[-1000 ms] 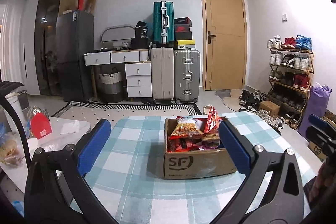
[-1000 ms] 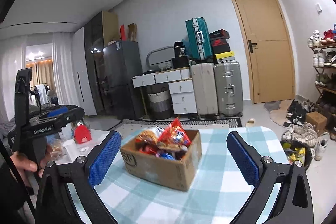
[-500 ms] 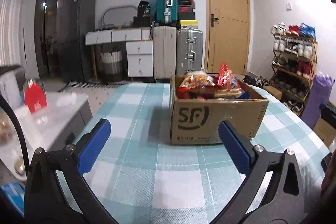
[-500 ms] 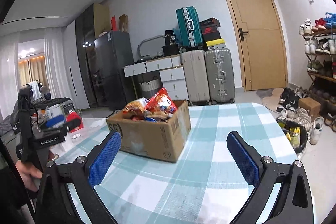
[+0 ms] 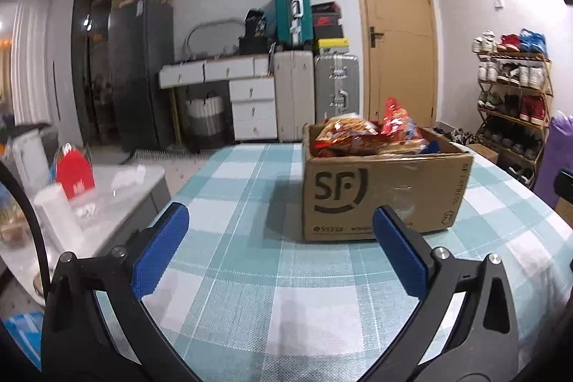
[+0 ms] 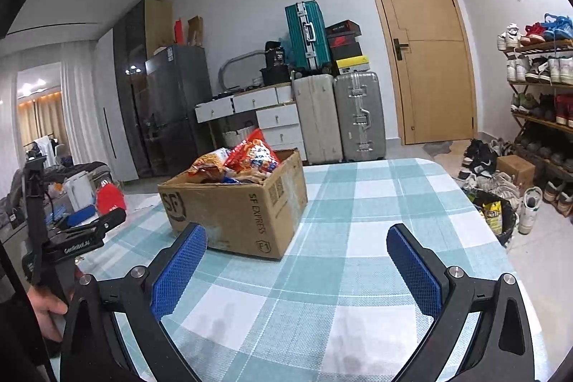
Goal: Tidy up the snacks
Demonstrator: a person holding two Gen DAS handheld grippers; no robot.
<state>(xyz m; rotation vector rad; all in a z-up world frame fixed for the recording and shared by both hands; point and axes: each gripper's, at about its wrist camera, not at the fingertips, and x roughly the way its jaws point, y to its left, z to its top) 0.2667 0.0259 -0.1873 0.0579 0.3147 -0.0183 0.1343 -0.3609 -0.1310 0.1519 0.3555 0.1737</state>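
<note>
Bin (image 6: 496,215) beside table (image 6: 376,199); right view only

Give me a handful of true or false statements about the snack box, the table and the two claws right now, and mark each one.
1. The cardboard box holds snack bags that poke above its rim. True.
2. The left claw is shut on a snack bag. False: it is open and holds nothing, short of the box.
3. The box stands on a checked tablecloth. True.
4. The right claw is inside the box. False: it is open above the cloth, with the box ahead on its left.
5. The box is sealed with its flaps closed. False: its top is open.
</note>
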